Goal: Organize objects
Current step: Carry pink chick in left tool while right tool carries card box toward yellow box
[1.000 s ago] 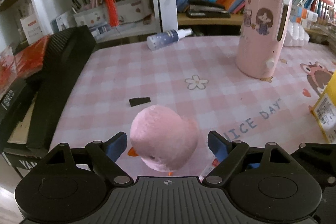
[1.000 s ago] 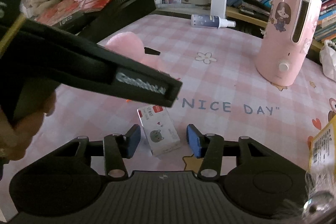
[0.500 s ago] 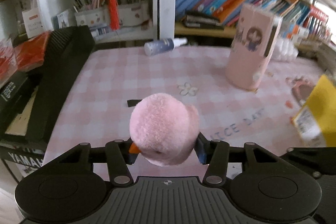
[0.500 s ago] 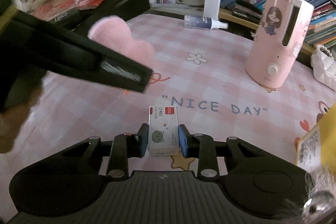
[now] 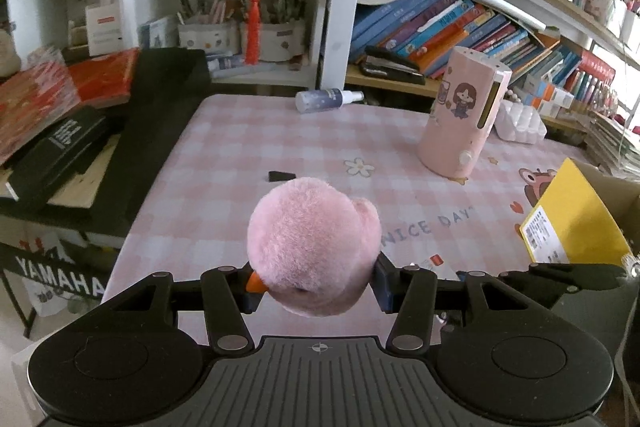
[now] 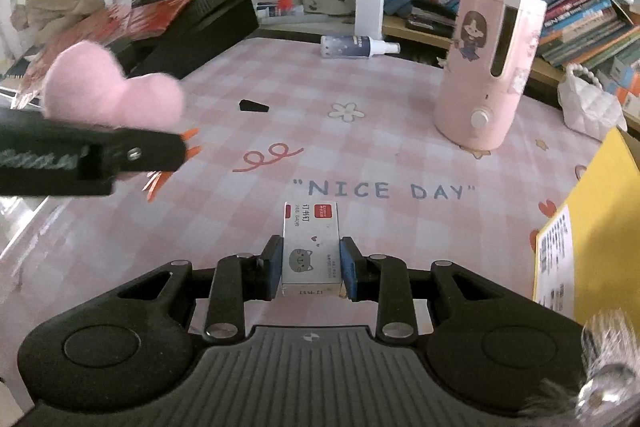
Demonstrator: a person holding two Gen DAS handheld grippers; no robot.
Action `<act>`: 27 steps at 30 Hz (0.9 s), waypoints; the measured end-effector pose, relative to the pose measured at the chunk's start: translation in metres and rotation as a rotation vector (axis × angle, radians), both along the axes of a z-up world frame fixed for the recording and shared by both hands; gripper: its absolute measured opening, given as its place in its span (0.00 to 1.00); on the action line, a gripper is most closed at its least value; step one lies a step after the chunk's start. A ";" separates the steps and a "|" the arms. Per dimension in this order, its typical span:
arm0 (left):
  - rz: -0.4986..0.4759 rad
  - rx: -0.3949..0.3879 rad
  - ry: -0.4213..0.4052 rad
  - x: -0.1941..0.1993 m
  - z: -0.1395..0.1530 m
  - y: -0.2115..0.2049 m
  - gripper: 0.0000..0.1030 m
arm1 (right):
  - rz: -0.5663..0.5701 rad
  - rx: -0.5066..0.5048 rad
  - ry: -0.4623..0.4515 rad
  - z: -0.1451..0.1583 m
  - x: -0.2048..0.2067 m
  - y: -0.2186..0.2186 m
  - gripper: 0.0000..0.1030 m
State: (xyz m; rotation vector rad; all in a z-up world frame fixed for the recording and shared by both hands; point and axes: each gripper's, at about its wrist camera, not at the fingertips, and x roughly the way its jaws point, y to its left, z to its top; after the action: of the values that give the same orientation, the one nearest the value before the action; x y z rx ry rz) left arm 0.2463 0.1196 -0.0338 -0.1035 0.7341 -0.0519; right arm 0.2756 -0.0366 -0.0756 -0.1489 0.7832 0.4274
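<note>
Left tongs [image 5: 314,285] are squeezing the fluffy pink plush bird [image 5: 312,247] above the desk's [image 5: 240,155] left edge; right tongs [image 6: 308,269] are gripping the small white staple box [image 6: 310,247] (open checkered middle ahead).

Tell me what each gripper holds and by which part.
Left gripper: pink plush toy, jaws squeezing its round sides. Right gripper: small white box, clamped across its long sides near its near end.

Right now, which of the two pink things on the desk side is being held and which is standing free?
The fluffy pink plush toy is held, squeezed between the left gripper pads. The tall pink canister with the cartoon girl sticker stands upright on the checked tablecloth, untouched.
</note>
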 end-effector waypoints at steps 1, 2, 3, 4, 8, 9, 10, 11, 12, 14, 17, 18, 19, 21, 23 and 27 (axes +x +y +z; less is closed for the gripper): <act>0.002 -0.003 -0.004 -0.005 0.002 0.001 0.49 | -0.007 0.001 0.001 0.001 -0.003 0.000 0.27; 0.003 -0.006 -0.009 -0.010 0.003 0.002 0.49 | -0.012 0.002 -0.001 0.003 -0.007 0.000 0.27; 0.004 -0.011 -0.015 -0.015 0.005 0.004 0.49 | -0.017 0.003 -0.004 0.005 -0.010 0.000 0.27; 0.005 -0.016 -0.021 -0.020 0.008 0.005 0.49 | -0.022 0.006 -0.009 0.007 -0.014 0.000 0.27; 0.007 -0.032 -0.044 -0.040 0.016 0.009 0.49 | -0.043 0.025 -0.029 0.019 -0.031 -0.001 0.27; 0.006 -0.037 -0.052 -0.046 0.019 0.010 0.49 | -0.049 0.033 -0.034 0.023 -0.035 -0.002 0.27; 0.006 -0.041 -0.060 -0.051 0.021 0.012 0.49 | -0.055 0.040 -0.040 0.027 -0.039 -0.002 0.27; 0.006 -0.045 -0.067 -0.056 0.022 0.013 0.49 | -0.062 0.048 -0.046 0.031 -0.043 -0.003 0.27; 0.004 -0.047 -0.073 -0.061 0.024 0.014 0.49 | -0.069 0.056 -0.051 0.035 -0.048 -0.004 0.27; 0.000 -0.049 -0.080 -0.071 0.025 0.015 0.49 | -0.079 0.072 -0.059 0.043 -0.056 -0.006 0.27; -0.003 -0.052 -0.088 -0.088 0.024 0.018 0.49 | -0.091 0.088 -0.059 0.051 -0.072 -0.008 0.27; -0.003 -0.053 -0.090 -0.093 0.024 0.019 0.49 | -0.093 0.092 -0.058 0.053 -0.078 -0.008 0.27; -0.004 -0.055 -0.092 -0.099 0.024 0.020 0.49 | -0.093 0.092 -0.058 0.053 -0.084 -0.008 0.27; -0.007 -0.056 -0.095 -0.111 0.023 0.021 0.49 | -0.093 0.085 -0.058 0.052 -0.096 -0.006 0.27; -0.011 -0.055 -0.096 -0.123 0.023 0.022 0.49 | -0.094 0.082 -0.049 0.051 -0.108 -0.003 0.27; -0.012 -0.060 -0.086 -0.151 0.020 0.026 0.49 | -0.096 0.076 -0.035 0.047 -0.133 0.002 0.27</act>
State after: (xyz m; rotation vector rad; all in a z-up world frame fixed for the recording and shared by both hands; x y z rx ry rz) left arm 0.0954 0.1454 -0.0138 -0.1535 0.6474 -0.0892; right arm 0.1427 -0.0343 -0.0290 -0.0481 0.7357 0.3624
